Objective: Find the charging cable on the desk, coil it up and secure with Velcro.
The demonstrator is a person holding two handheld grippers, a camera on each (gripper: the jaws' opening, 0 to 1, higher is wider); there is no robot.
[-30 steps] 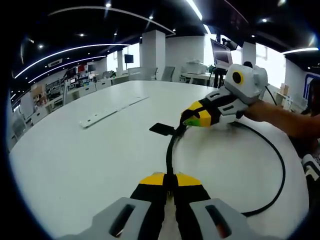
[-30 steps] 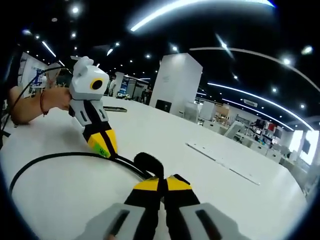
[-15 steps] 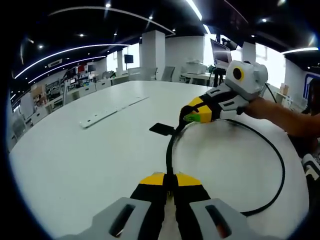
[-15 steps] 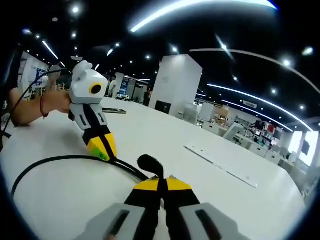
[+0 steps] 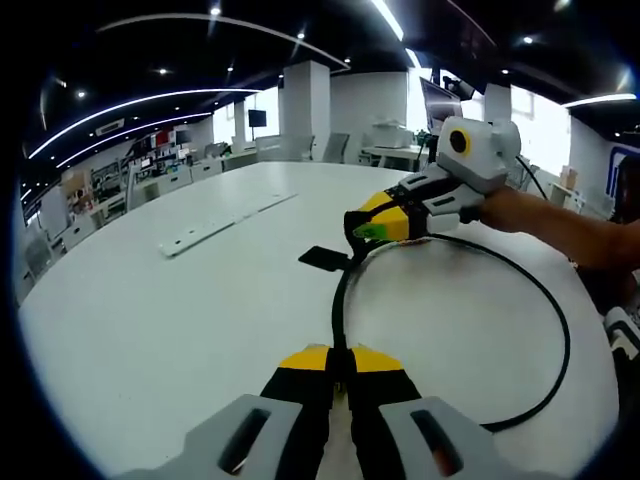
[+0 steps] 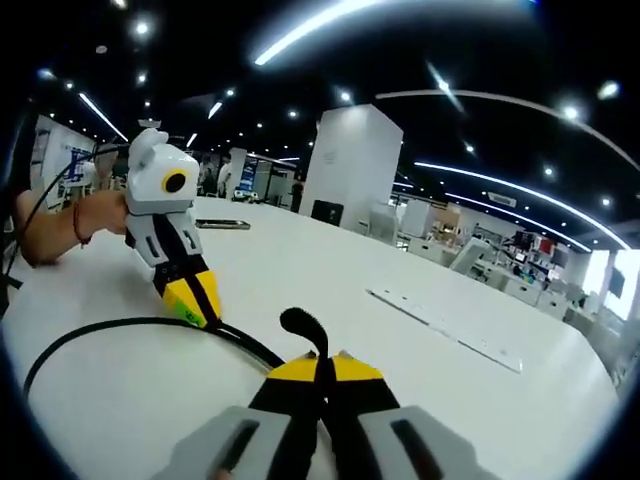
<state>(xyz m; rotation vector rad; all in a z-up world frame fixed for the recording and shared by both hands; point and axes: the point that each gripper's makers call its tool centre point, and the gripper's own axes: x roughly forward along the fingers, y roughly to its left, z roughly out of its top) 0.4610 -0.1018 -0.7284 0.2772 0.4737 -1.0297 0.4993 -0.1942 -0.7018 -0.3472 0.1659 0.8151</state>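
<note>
Yellow-tipped and pressed together, my left gripper [image 5: 340,362] had its jaws clamped on the thin black charging cable [image 5: 560,330] right at the near edge of the white round table [image 5: 150,320]. From there the cable ran up to my right gripper [image 5: 362,232], whose jaws were likewise closed on it, and swung wide to the right in one big loop lying flat on the tabletop. Just beside the right gripper, the flat black Velcro tab [image 5: 323,258] rested on the table. In the right gripper view, the cable's end [image 6: 300,325] curled up past the closed tips. To coil well, I judged I should keep both pinches firm and draw the loop smaller without twisting it. Farther off lay a long white strip [image 5: 222,220] on the table.
</note>
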